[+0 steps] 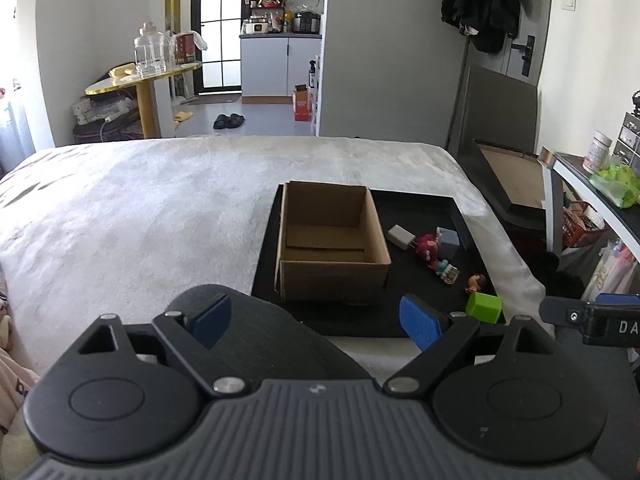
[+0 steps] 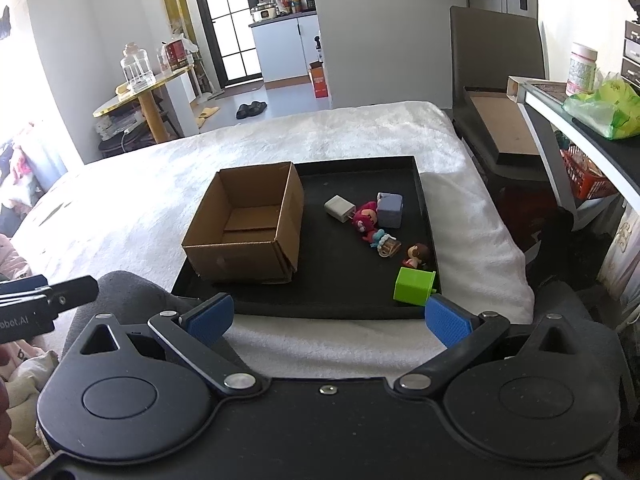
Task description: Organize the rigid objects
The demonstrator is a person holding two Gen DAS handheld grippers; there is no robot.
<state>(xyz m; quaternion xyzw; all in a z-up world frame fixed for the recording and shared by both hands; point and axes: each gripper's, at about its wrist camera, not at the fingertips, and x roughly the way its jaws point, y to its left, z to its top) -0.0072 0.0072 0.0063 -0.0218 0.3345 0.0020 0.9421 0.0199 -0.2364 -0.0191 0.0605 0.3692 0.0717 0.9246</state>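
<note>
Two hand-held grippers hover side by side at the near edge of the bed, both with their blue-padded fingers spread wide and nothing between them. From the left wrist view, the left gripper (image 1: 316,322) sits low over what looks like a dark-clad knee, looking toward the black tray (image 1: 456,210) that lies on the white fuzzy blanket (image 1: 140,208). The right gripper (image 2: 328,316) hangs just short of the tray's near rim, its right pad (image 2: 448,320) close to a green cube (image 2: 414,286) lying in the near right corner of the tray. An open cardboard box (image 2: 244,232) stands upright on the left part of the tray, empty as far as I can see inside. To the right of the box, loose on the black surface, lies a small cluster: a white charger plug (image 2: 339,208) nearest the box, a red-haired figurine (image 2: 365,220) just beside it, a pale blue-grey cube (image 2: 390,210) touching or almost touching that figurine, then a little teal-and-tan toy (image 2: 384,242) toward the near side, and a brown-haired doll (image 2: 418,256) just behind the green cube. All of these sit outside the box. Beyond the bed a round gold-edged table (image 2: 140,96) carries a clear glass jar (image 2: 136,68).
</note>
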